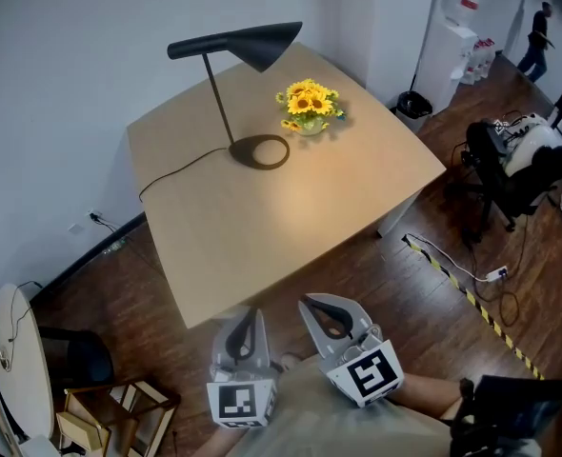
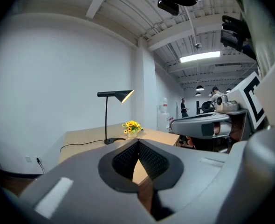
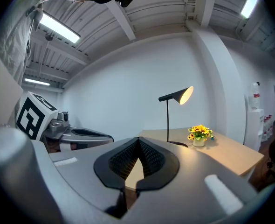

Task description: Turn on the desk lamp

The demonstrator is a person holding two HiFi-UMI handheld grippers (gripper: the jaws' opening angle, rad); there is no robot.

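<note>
We find no word, number or brand that we can read. The cube [image 1: 238, 403] on the left gripper [image 1: 252, 317] and the cube [image 1: 370, 376] on the right gripper [image 1: 311, 303] show only black-and-white square patterns, no letters. The red label [image 1: 469, 3] on the water cooler [image 1: 452, 46] is too small for us to read

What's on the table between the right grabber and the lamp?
Nothing: the head view shows only bare tan wooden tabletop between the right hand-held gripper and the black cone-shaded desk lamp.
</note>
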